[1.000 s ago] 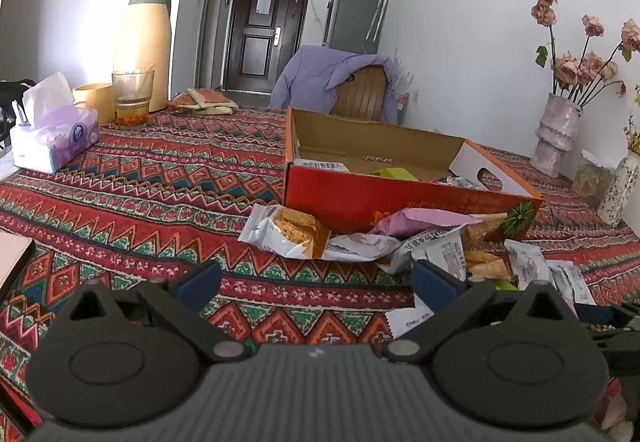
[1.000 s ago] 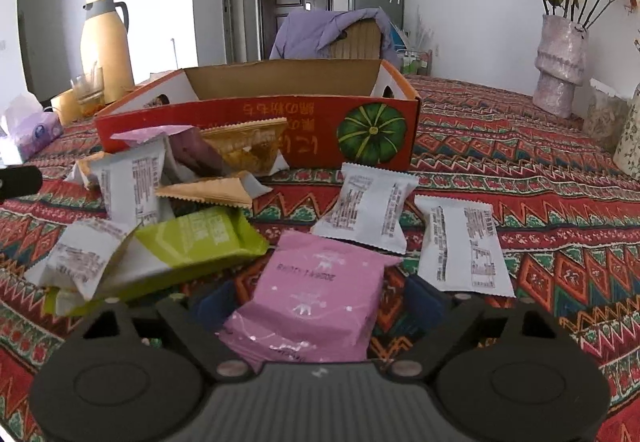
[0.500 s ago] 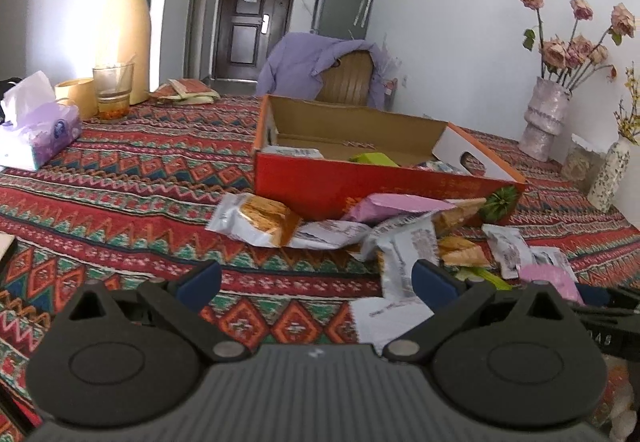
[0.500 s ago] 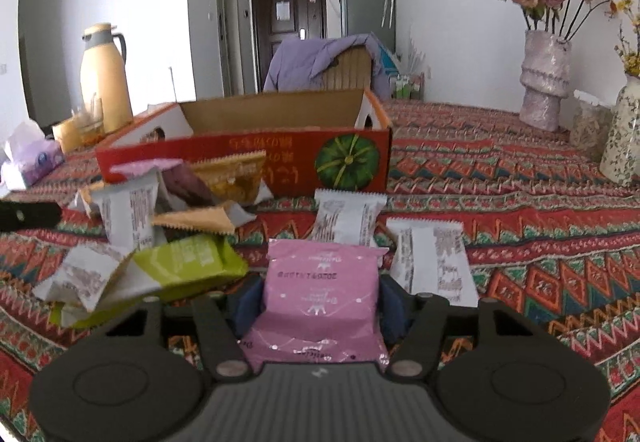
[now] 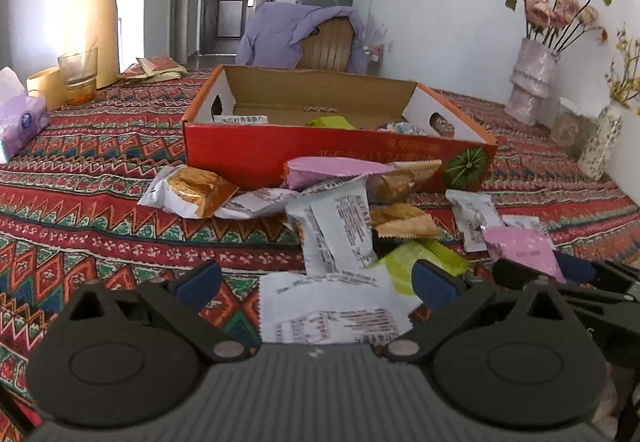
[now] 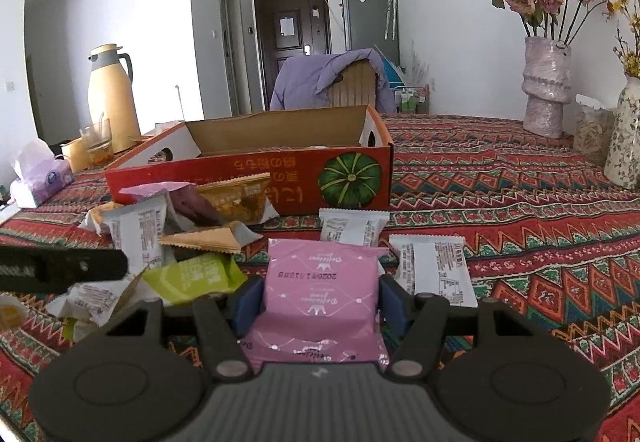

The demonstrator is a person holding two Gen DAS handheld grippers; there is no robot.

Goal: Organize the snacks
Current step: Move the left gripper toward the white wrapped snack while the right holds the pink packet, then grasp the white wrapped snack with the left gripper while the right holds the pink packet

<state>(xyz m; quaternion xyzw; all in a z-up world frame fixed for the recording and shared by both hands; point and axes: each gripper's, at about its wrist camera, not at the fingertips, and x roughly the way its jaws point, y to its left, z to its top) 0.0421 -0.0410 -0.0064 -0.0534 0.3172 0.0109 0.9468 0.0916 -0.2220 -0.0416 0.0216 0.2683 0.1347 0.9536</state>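
Both wrist cameras are sitting low over the patterned tablecloth [image 5: 80,178], looking forward and slightly down toward the red cardboard box [image 5: 256,154] (near, just past the scattered packets); the left is looking from further left.

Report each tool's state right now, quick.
Left tool: open, holding nothing; a white snack packet lies loose between its fingers.
Right tool: closed on the pink snack packet, pads pressing both its sides.
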